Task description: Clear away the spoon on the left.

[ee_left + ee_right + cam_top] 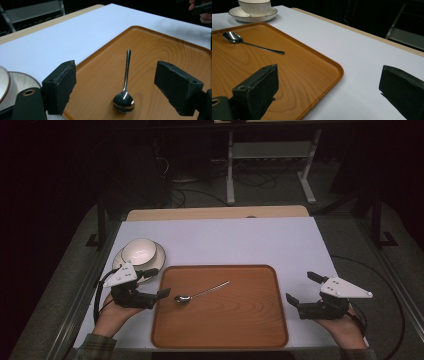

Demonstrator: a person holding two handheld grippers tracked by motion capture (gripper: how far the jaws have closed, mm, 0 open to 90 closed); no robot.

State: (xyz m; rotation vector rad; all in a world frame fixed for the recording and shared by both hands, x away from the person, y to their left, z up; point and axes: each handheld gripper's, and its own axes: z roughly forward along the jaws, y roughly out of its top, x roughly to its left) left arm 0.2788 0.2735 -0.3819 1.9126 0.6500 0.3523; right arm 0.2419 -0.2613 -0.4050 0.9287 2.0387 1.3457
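High view: a metal teaspoon (199, 294) lies on a wooden tray (220, 332) w/ rounded corners, bowl end at 9 o'clock near the tray's left rim, slim handle running toward 2 o'clock. Left hand-held gripper (157, 282) sits just beside the tray's left rim, jaws apart, nothing betw. them; spoon bowl is near its tips, not touching. Cup and saucer (139, 253) stand at 11 o'clock from the tray on the white desk (225, 240). Right hand-held gripper (301, 287) is just off the tray's right rim, jaws apart, holding nothing.

Left gripper view: spoon (125, 87) is shiny, oval bowl facing up w/ dark reflections, straight thin handle pointing to 12 o'clock, lying flat betw. the two spread jaws.

Right gripper view: spoon (247, 42) at 10 o'clock on the tray, well apart from the jaws; cup and saucer (254, 8) beyond it.
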